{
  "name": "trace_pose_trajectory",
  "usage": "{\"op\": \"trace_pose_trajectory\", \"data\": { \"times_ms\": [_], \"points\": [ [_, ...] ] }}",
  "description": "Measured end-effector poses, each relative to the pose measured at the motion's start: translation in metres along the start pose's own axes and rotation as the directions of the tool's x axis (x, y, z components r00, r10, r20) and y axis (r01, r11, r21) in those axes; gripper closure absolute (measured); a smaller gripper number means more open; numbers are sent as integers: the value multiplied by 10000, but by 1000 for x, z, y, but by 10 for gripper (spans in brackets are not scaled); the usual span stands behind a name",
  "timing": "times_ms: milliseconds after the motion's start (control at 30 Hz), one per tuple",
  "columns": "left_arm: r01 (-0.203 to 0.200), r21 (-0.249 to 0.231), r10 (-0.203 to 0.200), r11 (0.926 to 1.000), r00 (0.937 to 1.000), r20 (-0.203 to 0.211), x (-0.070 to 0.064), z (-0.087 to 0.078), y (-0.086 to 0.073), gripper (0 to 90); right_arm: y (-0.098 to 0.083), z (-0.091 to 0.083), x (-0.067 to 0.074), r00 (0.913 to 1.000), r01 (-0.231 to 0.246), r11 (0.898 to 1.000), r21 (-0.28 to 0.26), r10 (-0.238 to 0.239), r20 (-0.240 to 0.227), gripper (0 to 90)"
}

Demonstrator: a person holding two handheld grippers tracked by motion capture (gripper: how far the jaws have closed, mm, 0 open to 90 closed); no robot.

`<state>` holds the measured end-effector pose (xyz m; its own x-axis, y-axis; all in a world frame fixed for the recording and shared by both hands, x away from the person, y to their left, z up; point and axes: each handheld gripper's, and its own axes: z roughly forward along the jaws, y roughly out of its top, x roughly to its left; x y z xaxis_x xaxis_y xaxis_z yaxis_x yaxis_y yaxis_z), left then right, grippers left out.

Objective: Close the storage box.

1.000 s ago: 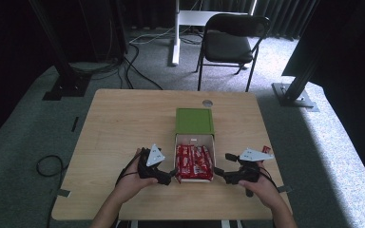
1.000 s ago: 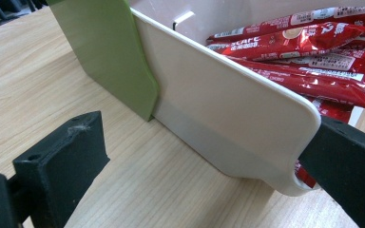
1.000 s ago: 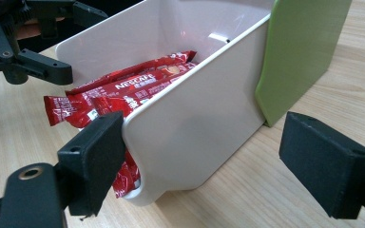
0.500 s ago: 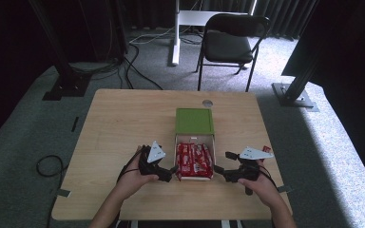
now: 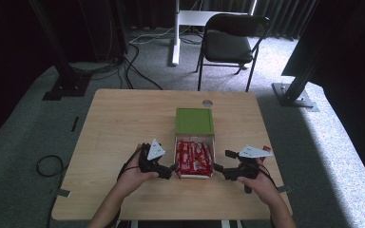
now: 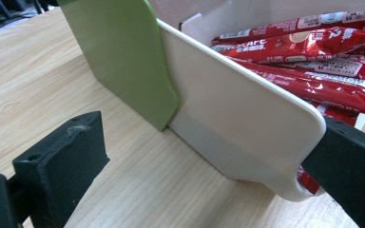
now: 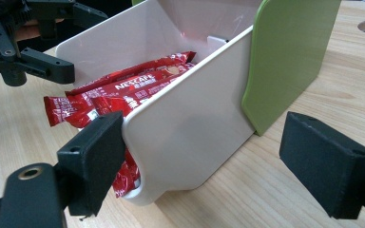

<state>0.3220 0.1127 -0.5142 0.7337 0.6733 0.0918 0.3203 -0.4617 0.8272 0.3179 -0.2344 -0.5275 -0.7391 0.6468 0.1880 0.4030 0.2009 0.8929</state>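
1. Across the middle of the high view lies a light wooden table (image 5: 123, 123), with a small round hole (image 5: 207, 102) near its far edge.
2. Beyond the table stands a dark folding chair (image 5: 233, 40) on grey carpet.
3. On the table's near half sits a cream box (image 5: 194, 175), open on top, with a green lid (image 5: 194, 120) over its far end.
4. Red snack packets (image 5: 194, 156) fill the open part of the box; in the right gripper view some stick out over its near corner (image 7: 71, 107).
5. At the box's left near corner is the left gripper (image 5: 170, 169), held in the person's left hand (image 5: 135, 173). Its jaws stand apart, straddling the cream side wall (image 6: 237, 118): one outside over bare wood, the other at the corner by the packets.
6. At the right near corner is the right gripper (image 5: 217, 168). Its jaws are also spread wide, one against the box's near corner (image 7: 171, 137), the other clear of the wall near the green lid (image 7: 285, 57).
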Motion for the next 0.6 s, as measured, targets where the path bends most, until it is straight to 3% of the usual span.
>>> {"op": "trace_pose_trajectory", "data": {
  "times_ms": [600],
  "points": [
    [147,60,-147,9999,9999,12,7,4,3,31,4,5,-4,10000,-25,10000,35,24,57,153]
  ]
}}
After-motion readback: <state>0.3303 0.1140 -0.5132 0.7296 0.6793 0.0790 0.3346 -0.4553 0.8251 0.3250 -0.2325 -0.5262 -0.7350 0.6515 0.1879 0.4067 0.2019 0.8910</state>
